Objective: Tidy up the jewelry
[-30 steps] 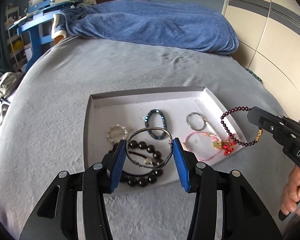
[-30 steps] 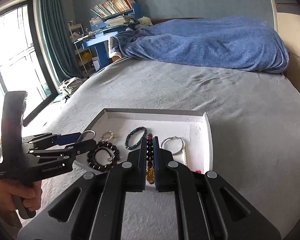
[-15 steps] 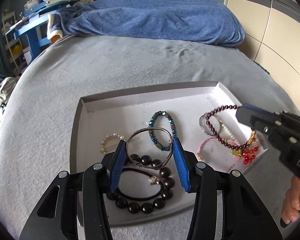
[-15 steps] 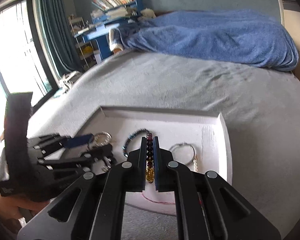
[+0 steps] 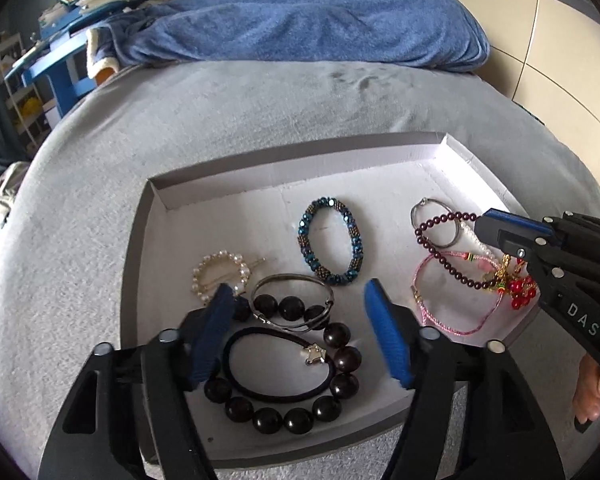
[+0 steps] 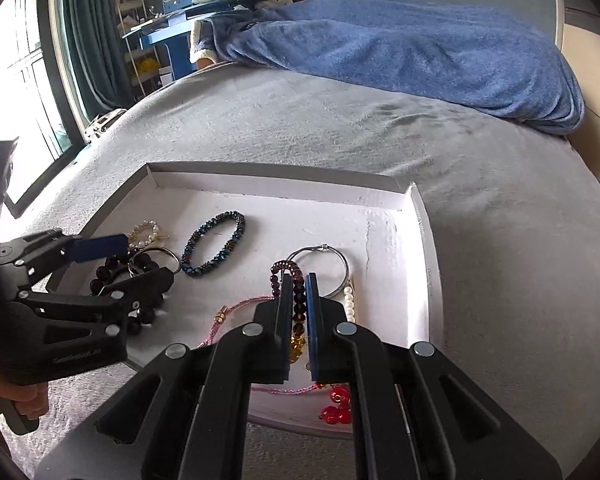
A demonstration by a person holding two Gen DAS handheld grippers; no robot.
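A shallow white tray lies on the grey bed and holds several pieces of jewelry. My left gripper is open above its near left part; a silver bangle lies loose between the fingers on a big dark bead bracelet, with a black hair tie inside it. My right gripper is shut on a dark red bead bracelet and holds it over the tray's right side, above a silver ring and a pink cord bracelet. A blue bead bracelet lies in the middle.
A pearl hair clip lies at the tray's left. Red beads sit at the tray's near right edge. A blue blanket is heaped at the far end of the bed. A wardrobe stands to the right.
My left gripper opened and let go of the silver bangle, which now lies on the dark bead bracelet. My right gripper moved in over the tray's right side with the red bead bracelet.
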